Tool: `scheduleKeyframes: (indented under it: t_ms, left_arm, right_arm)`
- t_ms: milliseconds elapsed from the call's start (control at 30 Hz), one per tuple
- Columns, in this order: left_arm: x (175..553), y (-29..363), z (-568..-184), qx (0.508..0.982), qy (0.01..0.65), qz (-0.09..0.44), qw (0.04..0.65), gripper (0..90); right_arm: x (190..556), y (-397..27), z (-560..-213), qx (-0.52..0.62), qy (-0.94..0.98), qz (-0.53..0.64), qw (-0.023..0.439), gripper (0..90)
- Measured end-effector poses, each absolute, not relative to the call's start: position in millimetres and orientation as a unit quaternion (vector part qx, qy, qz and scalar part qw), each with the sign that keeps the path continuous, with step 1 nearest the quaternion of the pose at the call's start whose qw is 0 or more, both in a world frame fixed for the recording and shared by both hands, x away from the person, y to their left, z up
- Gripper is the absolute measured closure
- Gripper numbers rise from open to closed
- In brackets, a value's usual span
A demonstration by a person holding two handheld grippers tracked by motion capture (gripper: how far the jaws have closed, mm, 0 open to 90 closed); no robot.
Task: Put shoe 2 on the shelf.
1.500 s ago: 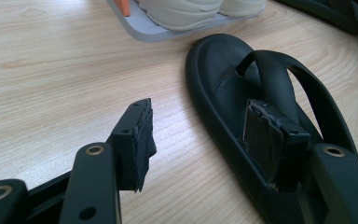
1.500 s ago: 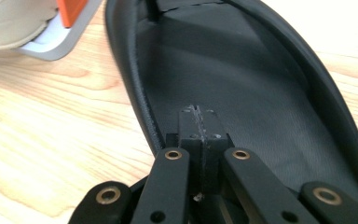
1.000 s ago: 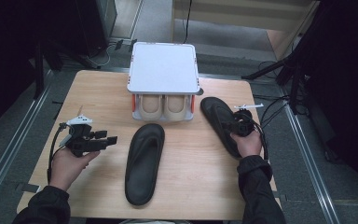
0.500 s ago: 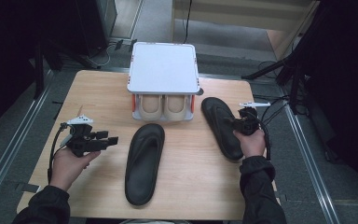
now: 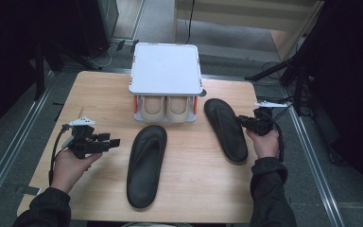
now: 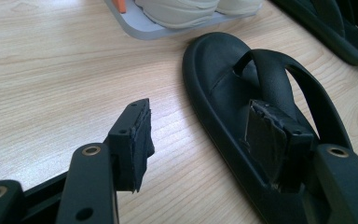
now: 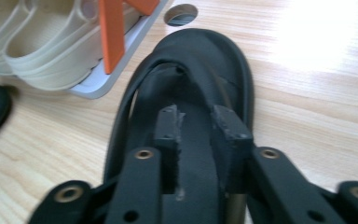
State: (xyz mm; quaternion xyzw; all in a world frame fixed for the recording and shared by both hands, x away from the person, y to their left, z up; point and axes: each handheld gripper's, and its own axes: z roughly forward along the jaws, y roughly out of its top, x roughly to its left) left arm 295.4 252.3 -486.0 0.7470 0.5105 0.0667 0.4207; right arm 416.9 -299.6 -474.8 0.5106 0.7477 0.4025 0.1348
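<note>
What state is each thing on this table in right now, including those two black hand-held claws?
Black rubber flip-flop near table centre: flat on the wood, untouched.
Black rubber flip-flop on the right: flat, not gripped.
Pair of beige clogs: stowed on the lower shelf.
White two-tier shoe rack: top bare.
Left gripper: open, empty.
Right gripper: jaws just opening, parted above the right flip-flop.

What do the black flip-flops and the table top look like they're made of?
The right flip-flop and the left flip-flop look like moulded rubber or foam: matte black, one piece, thick rounded rims, no stitching. The table looks like light wood or wood-print laminate, smooth, with straight grain lines; which of the two can't be told.
</note>
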Motion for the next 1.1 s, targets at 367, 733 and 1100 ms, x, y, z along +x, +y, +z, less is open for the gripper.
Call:
scheduleKeyframes:
  t_ms: [367,733,1100]
  left_arm:
    - [294.1,251.9,-489.2,0.745,0.516,0.066,0.417,41.2]
    - [287.4,257.1,-491.2,0.739,0.524,0.069,0.419,40.8]
    - [285.9,259.7,-491.4,0.738,0.526,0.071,0.417,40.7]
  right_arm:
    - [442.9,-306.8,-502.8,0.528,0.745,0.390,0.117,60.0]
    - [456.3,-293.5,-511.8,0.522,0.756,0.381,0.106,65.4]
    - [458.1,-295.6,-511.4,0.536,0.750,0.375,0.100,72.5]
